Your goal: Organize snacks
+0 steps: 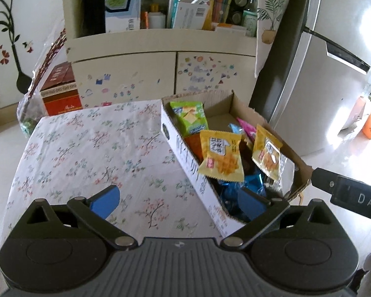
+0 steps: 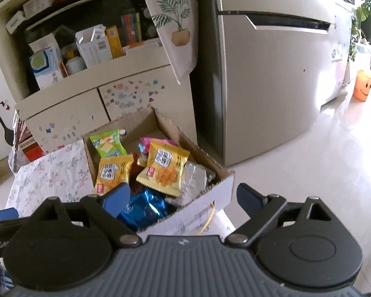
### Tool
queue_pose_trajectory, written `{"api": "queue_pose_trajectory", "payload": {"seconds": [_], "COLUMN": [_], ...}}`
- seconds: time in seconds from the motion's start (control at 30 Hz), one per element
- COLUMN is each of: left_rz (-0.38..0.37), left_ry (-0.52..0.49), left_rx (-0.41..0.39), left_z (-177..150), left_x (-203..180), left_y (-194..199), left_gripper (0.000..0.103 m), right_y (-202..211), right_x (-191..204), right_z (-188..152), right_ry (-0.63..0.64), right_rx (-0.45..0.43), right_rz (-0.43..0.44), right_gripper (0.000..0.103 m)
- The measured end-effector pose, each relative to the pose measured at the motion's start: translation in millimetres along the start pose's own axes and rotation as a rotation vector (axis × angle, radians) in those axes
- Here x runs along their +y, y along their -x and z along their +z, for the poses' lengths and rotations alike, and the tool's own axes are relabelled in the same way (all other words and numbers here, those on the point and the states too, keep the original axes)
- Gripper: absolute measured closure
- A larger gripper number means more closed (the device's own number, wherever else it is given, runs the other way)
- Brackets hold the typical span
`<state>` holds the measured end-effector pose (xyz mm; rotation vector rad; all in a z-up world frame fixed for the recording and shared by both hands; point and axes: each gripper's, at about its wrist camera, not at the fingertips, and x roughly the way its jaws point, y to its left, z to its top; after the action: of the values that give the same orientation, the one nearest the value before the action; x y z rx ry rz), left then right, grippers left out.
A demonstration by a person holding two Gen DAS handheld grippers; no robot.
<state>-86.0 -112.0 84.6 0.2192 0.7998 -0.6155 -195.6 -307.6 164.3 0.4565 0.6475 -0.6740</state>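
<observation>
**Both grippers empty at snack box**

Open brown cardboard box (image 1: 237, 104) sits on floral-cloth table (image 1: 86, 148), holding yellow, green, blue foil snack packets (image 2: 164, 170). Left gripper (image 1: 179, 199) spread wide, straddling box's near wall. Right gripper (image 2: 183, 199) jaws apart, empty, at box's near corner.

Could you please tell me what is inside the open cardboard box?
The cardboard box holds two yellow packets, a green packet, blue foil wrappers and a pink one; anything beneath is covered.

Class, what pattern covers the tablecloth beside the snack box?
The tablecloth is white with small pink and green floral sprigs; the left wrist view shows it best.
</observation>
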Motion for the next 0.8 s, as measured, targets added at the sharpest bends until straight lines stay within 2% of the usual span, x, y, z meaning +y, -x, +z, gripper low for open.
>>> {"api": "queue_pose_trajectory", "payload": {"seconds": [0.37,0.8], "left_rz": [0.033,0.069], "left_ry": [-0.016,-0.06], "left_rx": [-0.003,0.036], "left_z": [-3,-6], "left_x": [2,-11], "left_y": [3,-12], "left_gripper": [0.0,0.0], "right_y": [4,-3], "right_x": [9,12], "right_z": [-7,-10], "right_ry": [0.042,0.059], "right_rx": [0.02,0.047], "right_rz": [-0.028,-0.062], "right_gripper": [0.01,0.01]}}
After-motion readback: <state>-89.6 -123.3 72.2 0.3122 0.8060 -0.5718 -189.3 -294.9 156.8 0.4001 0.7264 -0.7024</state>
